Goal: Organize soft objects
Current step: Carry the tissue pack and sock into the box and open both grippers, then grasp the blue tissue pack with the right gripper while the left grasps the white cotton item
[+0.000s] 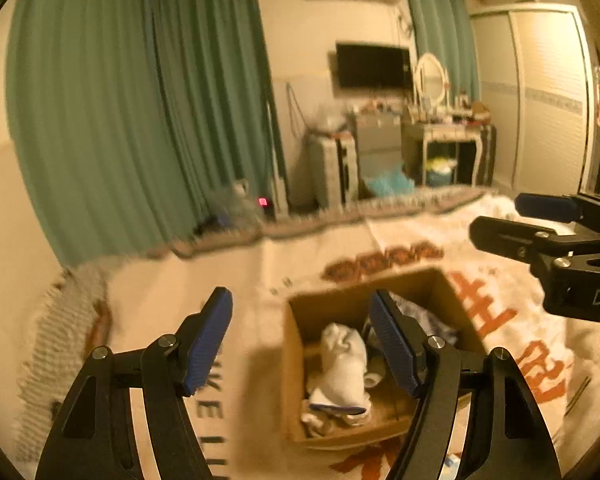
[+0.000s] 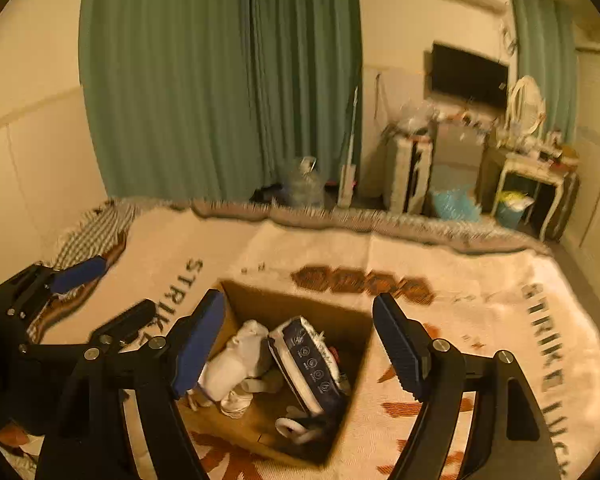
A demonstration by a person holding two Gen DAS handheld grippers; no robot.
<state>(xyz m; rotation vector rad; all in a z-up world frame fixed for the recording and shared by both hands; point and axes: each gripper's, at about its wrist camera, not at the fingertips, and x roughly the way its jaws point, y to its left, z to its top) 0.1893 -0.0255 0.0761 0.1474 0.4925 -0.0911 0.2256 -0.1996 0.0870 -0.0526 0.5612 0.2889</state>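
An open cardboard box (image 1: 300, 364) sits on the bed and also shows in the right wrist view (image 2: 360, 364). Inside lie white socks (image 1: 344, 364) (image 2: 236, 364) and a dark blue and white cloth item (image 2: 312, 360). My left gripper (image 1: 300, 342) is open and empty, hovering above the box's left part. My right gripper (image 2: 298, 346) is open and empty above the box. The right gripper shows at the right of the left wrist view (image 1: 512, 220); the left gripper shows at the left of the right wrist view (image 2: 112, 292).
A cream blanket (image 2: 480, 320) with orange and black lettering covers the bed. A checked cloth (image 2: 96, 232) lies at its far left corner. Beyond the bed are green curtains (image 2: 220, 80), a water jug (image 2: 306, 184), a dressing table (image 2: 536, 168) and a wall TV (image 2: 468, 74).
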